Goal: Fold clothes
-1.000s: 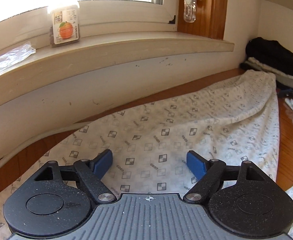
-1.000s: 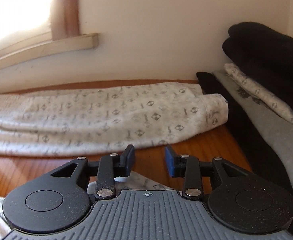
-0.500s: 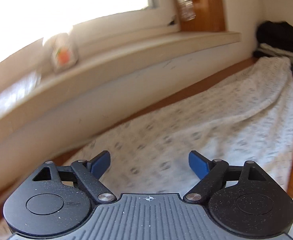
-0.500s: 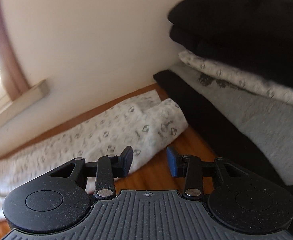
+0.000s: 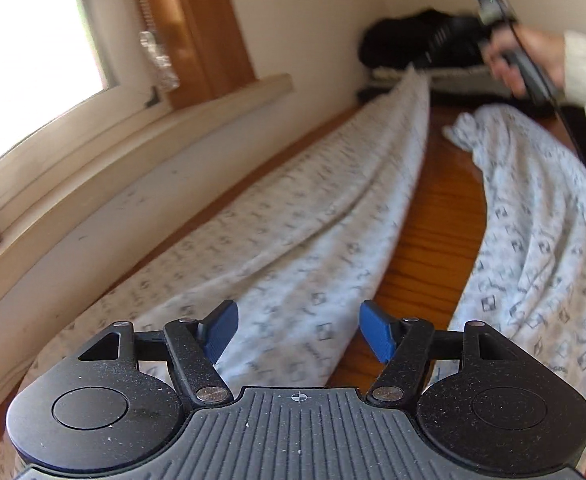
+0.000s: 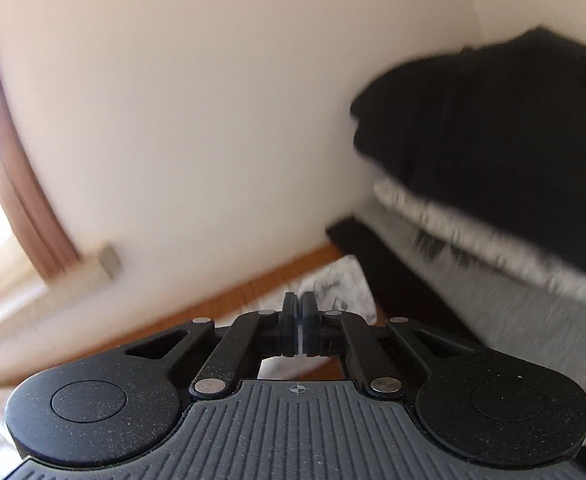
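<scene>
The wooden surface [image 5: 437, 232] runs along the wall under the window sill [image 5: 141, 136], and the patterned white garment [image 5: 293, 248] lies on it lengthwise, its long axis pointing away toward a stack of dark clothes [image 5: 417, 40] in the far corner. A second length of it [image 5: 541, 232] lies to the right, bare wood between. The left gripper [image 5: 299, 330] hovers above the near end, jaws spread wide, empty. Only the left view shows the person's hand [image 5: 529, 56]. The right gripper [image 6: 299, 320] has its jaws clenched on the garment's far tip, raised near the stack.
</scene>
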The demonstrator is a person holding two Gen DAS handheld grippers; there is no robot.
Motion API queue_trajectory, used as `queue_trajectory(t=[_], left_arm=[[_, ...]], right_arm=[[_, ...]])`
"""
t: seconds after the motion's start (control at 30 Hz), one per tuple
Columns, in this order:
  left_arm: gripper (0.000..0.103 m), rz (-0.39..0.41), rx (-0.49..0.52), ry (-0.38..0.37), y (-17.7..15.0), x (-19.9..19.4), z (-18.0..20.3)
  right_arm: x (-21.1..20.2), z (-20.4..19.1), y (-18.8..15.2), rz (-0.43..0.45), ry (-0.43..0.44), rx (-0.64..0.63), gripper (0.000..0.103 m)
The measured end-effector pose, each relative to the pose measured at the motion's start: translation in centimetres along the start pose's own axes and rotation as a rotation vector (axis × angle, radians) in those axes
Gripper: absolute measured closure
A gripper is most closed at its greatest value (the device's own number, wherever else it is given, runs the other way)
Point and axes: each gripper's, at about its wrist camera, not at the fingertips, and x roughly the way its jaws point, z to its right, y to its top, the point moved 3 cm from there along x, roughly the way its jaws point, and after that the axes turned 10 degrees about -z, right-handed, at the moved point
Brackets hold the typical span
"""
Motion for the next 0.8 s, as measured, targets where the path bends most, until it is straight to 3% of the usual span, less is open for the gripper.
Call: queue_trajectory(t=[0.17,0.2,0.23,0.3,0.33,0.4,0.5,0.67,0.8], left_arm=[[0.037,-0.001,0.040,-0.012,-0.1,0.7,0.3],[0.048,0.003,0.044,-0.023,-0.2,0.7,0.3],[0.070,0.000,0.036,-0.040,-0.2,0.7,0.0],[0.086,-0.012,0.011,-0.078,-0.1,0.8,-0.7],[0.088,-0.008,-0.008,-0.092,0.0,0.7,-1.2],[0.089,0.016,-0.070,-0.116,0.6,0.7,-2.8],[0.089,0.044,-0.196,-0.149,1.3,1.3,-6.3],[0.089,0.065,-0.368,-0.203,0.3,2.9,-10.8],[0.086,0.095,-0.375,-0.195,-0.3,2.0,-11.0]], right_arm=[[-0.2,0.3,0.2,0.003,-0.026,-0.012,0.101],[0.0,0.5,0.0,-0.007,-0.028,-0.014,0.101],[0.2,0.6,-0.3,-0.017,-0.031,-0.016,0.101],[0.5,0.8,-0.8,-0.037,-0.035,-0.020,0.100],[0.7,1.0,-1.1,-0.047,-0.037,-0.022,0.097],[1.0,1.2,-1.6,-0.067,-0.041,-0.026,0.095],[1.5,1.6,-2.4,-0.098,-0.047,-0.032,0.081],[1.9,2.0,-4.1,-0.144,-0.051,-0.040,0.068],[2.2,2.3,-4.7,-0.172,-0.038,-0.041,0.063]])
